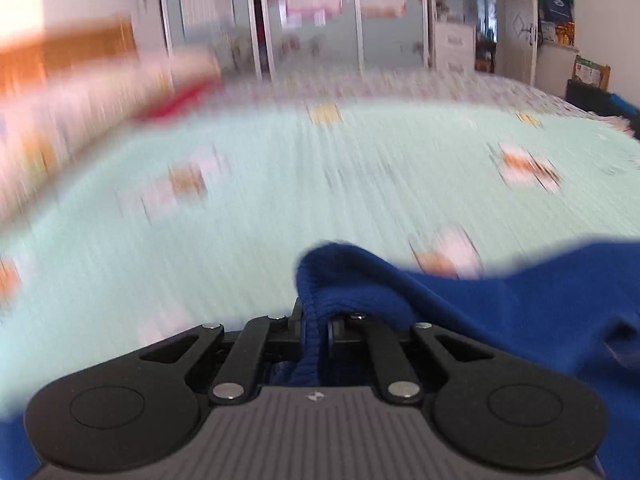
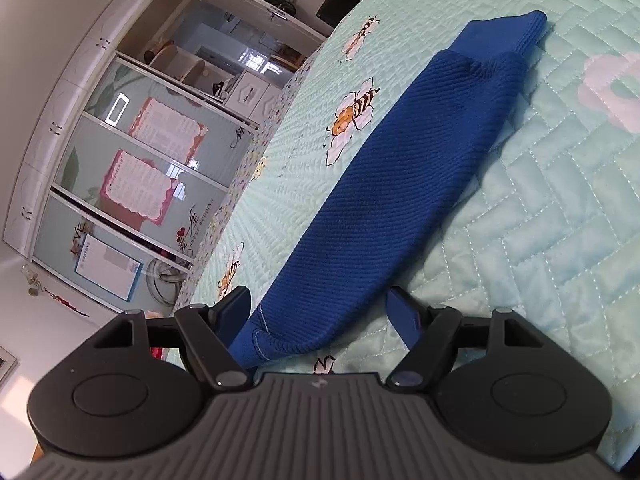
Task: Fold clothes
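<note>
Left wrist view, blurred — my left claw [image 1: 314,322] is clenched on a fold of the blue garment [image 1: 520,320]. Right wrist view: wardrobe door [image 2: 132,200] reads "SWEET WEDDING" — my right claw [image 2: 320,312] gapes, the sleeve [image 2: 392,184] lying between its fingers on the quilt [image 2: 540,220].

Bright daylight; left view motion-blurred; right view sharp.
</note>
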Demonstrator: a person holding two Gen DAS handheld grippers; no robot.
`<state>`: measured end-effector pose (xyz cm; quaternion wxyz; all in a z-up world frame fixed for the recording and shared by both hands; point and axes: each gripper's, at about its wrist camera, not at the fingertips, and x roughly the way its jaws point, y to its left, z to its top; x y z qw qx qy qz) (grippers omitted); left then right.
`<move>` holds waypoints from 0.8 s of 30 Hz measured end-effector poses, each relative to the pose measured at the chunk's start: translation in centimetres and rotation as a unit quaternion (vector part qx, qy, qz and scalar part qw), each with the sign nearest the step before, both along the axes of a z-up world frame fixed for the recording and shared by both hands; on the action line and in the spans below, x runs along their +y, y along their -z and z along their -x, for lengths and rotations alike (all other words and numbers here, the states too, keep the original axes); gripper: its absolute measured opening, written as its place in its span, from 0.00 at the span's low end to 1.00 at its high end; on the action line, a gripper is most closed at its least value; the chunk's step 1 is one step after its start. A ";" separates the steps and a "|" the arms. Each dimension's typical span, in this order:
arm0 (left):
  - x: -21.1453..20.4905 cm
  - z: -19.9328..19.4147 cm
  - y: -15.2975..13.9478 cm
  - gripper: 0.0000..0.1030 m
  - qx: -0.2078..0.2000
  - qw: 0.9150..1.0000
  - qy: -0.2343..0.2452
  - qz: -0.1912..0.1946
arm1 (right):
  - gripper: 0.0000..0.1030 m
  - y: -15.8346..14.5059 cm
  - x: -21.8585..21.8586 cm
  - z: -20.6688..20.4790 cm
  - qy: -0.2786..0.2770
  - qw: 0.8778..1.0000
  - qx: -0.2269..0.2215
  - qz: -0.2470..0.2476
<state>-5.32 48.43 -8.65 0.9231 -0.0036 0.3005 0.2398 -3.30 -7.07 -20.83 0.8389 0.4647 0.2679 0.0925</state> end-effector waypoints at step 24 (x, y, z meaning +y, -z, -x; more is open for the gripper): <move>1.0 9.8 3.2 0.58 0.038 0.988 -0.040 0.145 | 0.74 0.2 0.0 -0.6 0.002 1.000 0.002 0.006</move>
